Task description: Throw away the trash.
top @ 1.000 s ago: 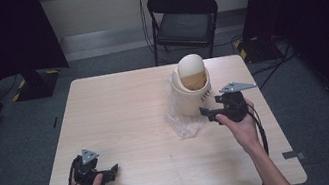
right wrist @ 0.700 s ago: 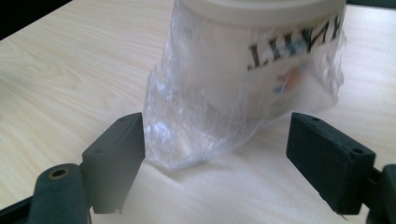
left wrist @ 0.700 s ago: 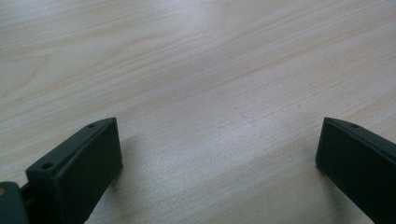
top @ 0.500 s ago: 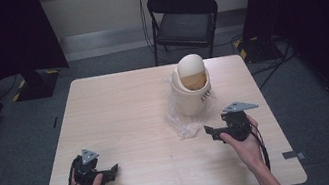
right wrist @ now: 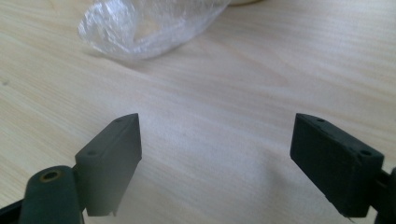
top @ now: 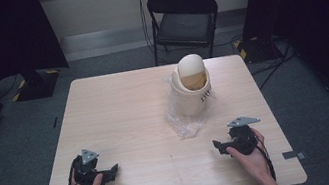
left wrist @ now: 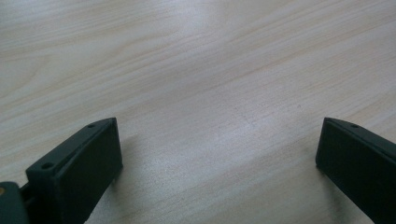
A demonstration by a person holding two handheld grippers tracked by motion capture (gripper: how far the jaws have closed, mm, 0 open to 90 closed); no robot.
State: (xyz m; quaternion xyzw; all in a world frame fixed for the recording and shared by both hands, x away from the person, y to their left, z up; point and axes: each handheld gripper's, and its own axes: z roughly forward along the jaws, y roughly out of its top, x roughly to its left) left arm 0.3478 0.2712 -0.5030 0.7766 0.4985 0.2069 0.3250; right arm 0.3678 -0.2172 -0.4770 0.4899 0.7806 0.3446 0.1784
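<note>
Fingers apart on both grippers, empty; plastic bag (top: 186, 119) lies forward-left of right gripper (top: 218, 145), nearer than left gripper (top: 113, 170).

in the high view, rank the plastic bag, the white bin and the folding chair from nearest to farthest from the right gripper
From the right gripper:
1. Clear plastic bag, crumpled on the table just ahead-left.
2. White bin, standing behind the bag.
3. Black folding chair, on the floor beyond the table's far edge.
</note>
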